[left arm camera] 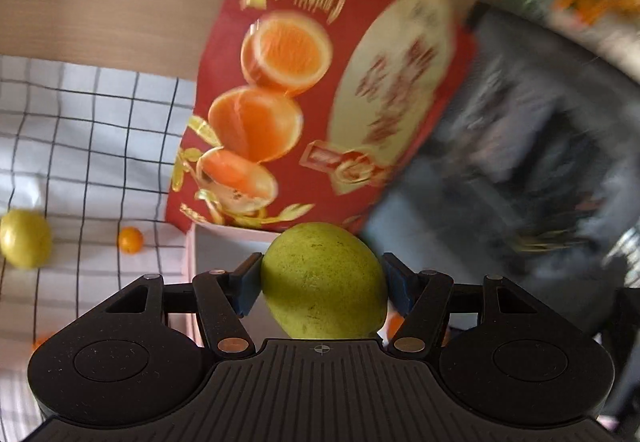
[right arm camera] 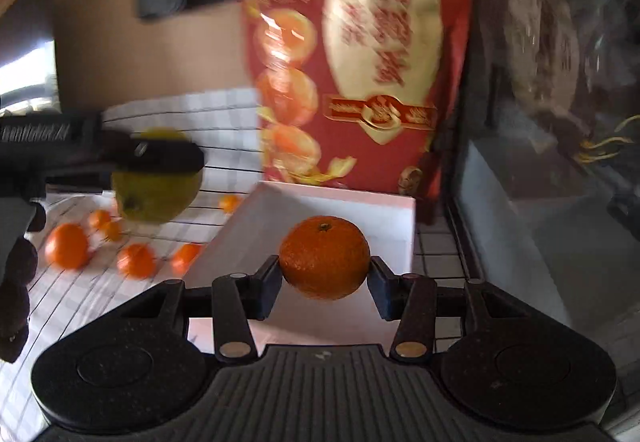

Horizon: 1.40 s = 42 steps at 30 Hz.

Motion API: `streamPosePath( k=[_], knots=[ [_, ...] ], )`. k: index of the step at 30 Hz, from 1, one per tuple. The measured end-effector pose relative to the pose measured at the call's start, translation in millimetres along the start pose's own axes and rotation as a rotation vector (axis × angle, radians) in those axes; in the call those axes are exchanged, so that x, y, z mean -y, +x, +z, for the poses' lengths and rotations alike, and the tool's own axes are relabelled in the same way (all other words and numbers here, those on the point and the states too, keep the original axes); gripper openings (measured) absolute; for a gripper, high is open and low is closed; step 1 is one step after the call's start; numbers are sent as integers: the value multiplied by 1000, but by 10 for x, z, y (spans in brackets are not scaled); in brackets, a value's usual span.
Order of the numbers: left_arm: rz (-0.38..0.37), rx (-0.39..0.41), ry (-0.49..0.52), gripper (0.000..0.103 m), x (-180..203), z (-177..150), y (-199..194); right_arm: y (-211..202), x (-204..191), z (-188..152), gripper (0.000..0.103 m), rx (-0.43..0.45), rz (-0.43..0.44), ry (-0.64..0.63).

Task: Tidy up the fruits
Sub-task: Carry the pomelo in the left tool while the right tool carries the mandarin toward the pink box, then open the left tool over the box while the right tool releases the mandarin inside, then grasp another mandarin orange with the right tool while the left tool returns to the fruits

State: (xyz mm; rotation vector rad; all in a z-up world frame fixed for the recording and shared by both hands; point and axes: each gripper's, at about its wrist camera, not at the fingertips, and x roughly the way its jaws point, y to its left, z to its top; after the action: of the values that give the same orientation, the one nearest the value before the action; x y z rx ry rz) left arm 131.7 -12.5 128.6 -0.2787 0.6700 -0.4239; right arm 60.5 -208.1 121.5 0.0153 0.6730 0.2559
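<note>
My left gripper point(left arm camera: 322, 278) is shut on a yellow-green lemon point(left arm camera: 324, 282), held above the near edge of a white tray point(left arm camera: 224, 242). The right wrist view shows the left gripper point(right arm camera: 160, 157) with that lemon point(right arm camera: 156, 193) at the left. My right gripper point(right arm camera: 324, 270) is shut on an orange mandarin point(right arm camera: 325, 257), held over the white tray point(right arm camera: 392, 213). Several mandarins point(right arm camera: 67, 245) lie on the checked cloth point(right arm camera: 224, 109) left of the tray. A second lemon point(left arm camera: 25, 244) and a small mandarin point(left arm camera: 130, 240) lie on the cloth point(left arm camera: 80, 129).
A red fruit box point(left arm camera: 304, 89) with orange pictures stands upright behind the tray; it also shows in the right wrist view point(right arm camera: 352, 61). A dark glass-fronted unit point(right arm camera: 552, 161) stands to the right. A brown wall point(left arm camera: 100, 9) rises behind.
</note>
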Motion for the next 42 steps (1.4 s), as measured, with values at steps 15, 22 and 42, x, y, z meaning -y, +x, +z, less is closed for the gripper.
streamPosePath(
  k=[15, 22, 42],
  knots=[
    [201, -195, 159, 69, 47, -384, 1079, 1027, -51, -104, 47, -265, -93, -49],
    [162, -150, 124, 64, 11, -288, 1069, 1023, -118, -165, 47, -251, -100, -87],
    [243, 392, -99, 63, -1612, -1208, -1325, 428, -498, 173, 70, -44, -46, -76]
  ],
)
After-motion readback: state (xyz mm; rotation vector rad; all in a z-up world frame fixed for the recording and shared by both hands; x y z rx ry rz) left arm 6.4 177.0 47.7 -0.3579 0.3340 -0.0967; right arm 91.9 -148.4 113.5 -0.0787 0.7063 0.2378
